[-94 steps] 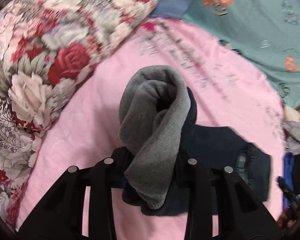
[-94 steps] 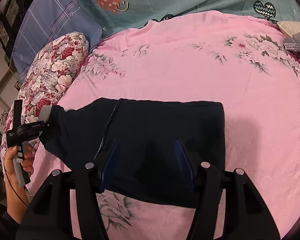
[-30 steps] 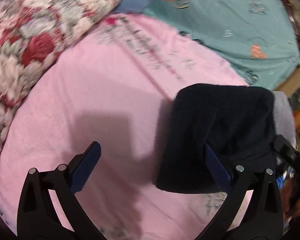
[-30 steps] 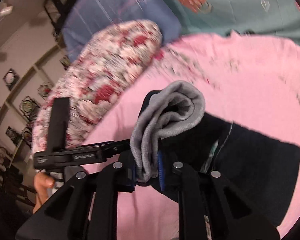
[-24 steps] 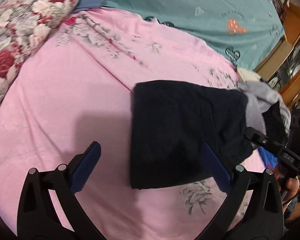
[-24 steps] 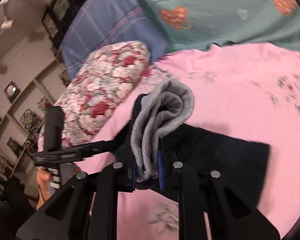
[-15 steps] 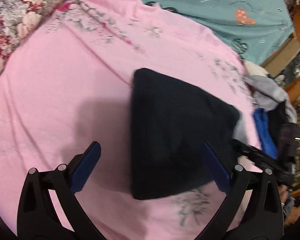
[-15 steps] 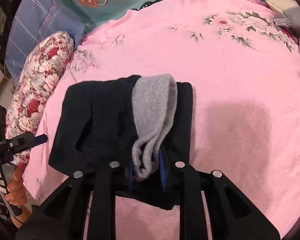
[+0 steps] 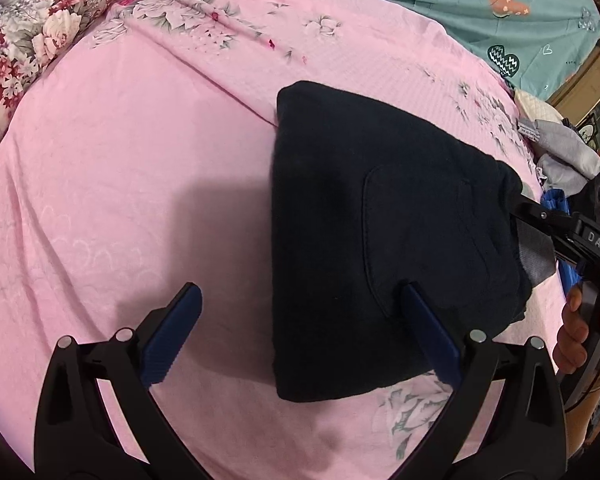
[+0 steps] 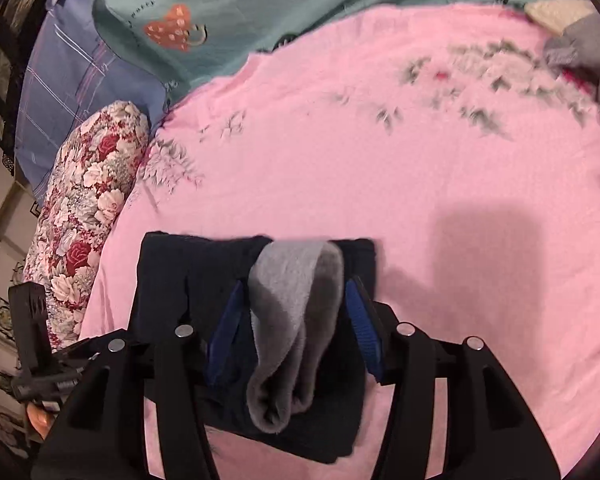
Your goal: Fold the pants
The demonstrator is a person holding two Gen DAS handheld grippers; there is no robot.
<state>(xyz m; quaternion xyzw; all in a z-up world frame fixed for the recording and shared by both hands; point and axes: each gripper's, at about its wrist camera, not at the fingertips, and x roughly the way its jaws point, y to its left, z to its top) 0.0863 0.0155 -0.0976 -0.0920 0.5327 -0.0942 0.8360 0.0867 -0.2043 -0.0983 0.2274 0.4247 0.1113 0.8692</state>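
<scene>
Two tools are in my views. My left tool stands wide open above the bed, gripping nothing; its right blue pad overlaps the near part of the pants in the view, and its left pad hangs over bare pink sheet. The pants lie folded into a dark navy block on the pink sheet, toward the right edge of the bed, with a pocket seam showing on the top layer. My right tool is partly open, its two blue pads standing on either side of the grey lining turned out at the folded end of the pants. I cannot tell whether the pads press on the cloth. In the left wrist view the right tool meets the far right corner of the fold, with my right hand on its handle. A floral pillow lies along the left edge of the bed. A teal cover lies along the far edge.
</scene>
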